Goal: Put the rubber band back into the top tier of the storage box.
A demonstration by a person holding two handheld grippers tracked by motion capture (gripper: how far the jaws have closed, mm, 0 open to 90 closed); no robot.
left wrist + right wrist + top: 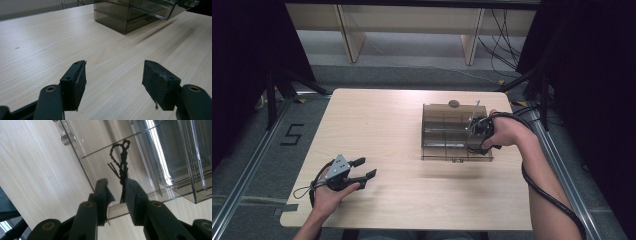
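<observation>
**Even overhead light, dark edges, glare on clear plastic**

The pale wooden tabletop (402, 150) is evenly lit from above, while the surroundings at both sides of the high view fall into near black. That view is soft and slightly grainy. In the left gripper view a long, soft shadow streaks the wood beside the smoky transparent plastic drawer box (130, 15), and the far background blurs. In the right gripper view bright glare runs along the box's clear walls (160, 147); the near black fingers (136, 195) are slightly soft.
</observation>
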